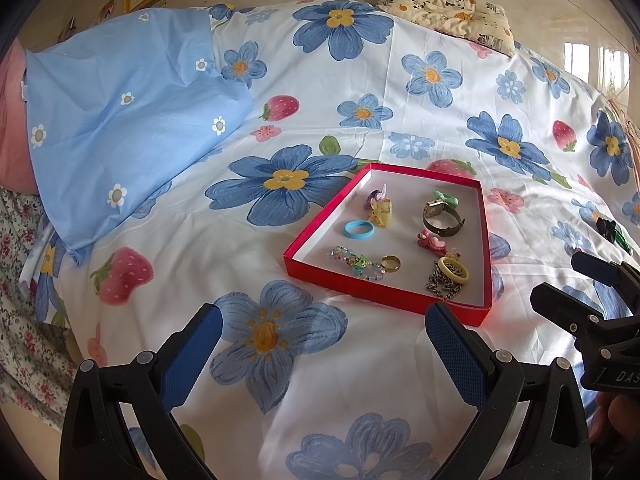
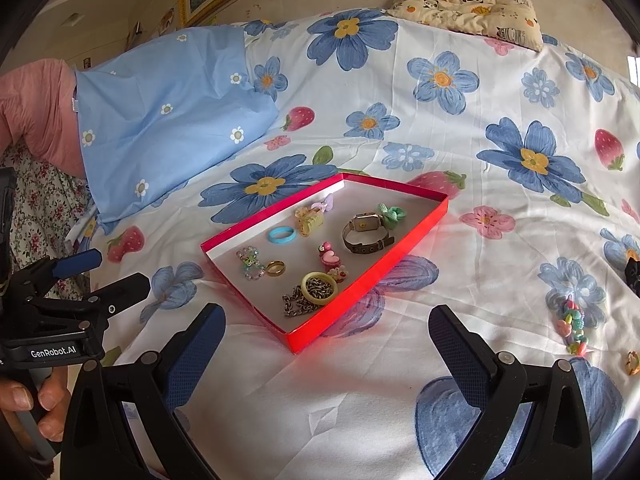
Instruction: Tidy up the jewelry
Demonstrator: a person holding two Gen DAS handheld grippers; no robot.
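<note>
While red-walled, the box (image 2: pixel 372 268) holds mixed trinkets.

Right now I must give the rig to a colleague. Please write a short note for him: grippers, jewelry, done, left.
Left gripper: open, empty, above the bedsheet.
Right gripper: open, empty, near the red tray.
Done: in the tray lie the watch, blue ring, gold ring, chain, and other pieces.
Left: colourful bead bracelet, a small yellow piece and a black item still lie on the sheet, right of the tray.
</note>
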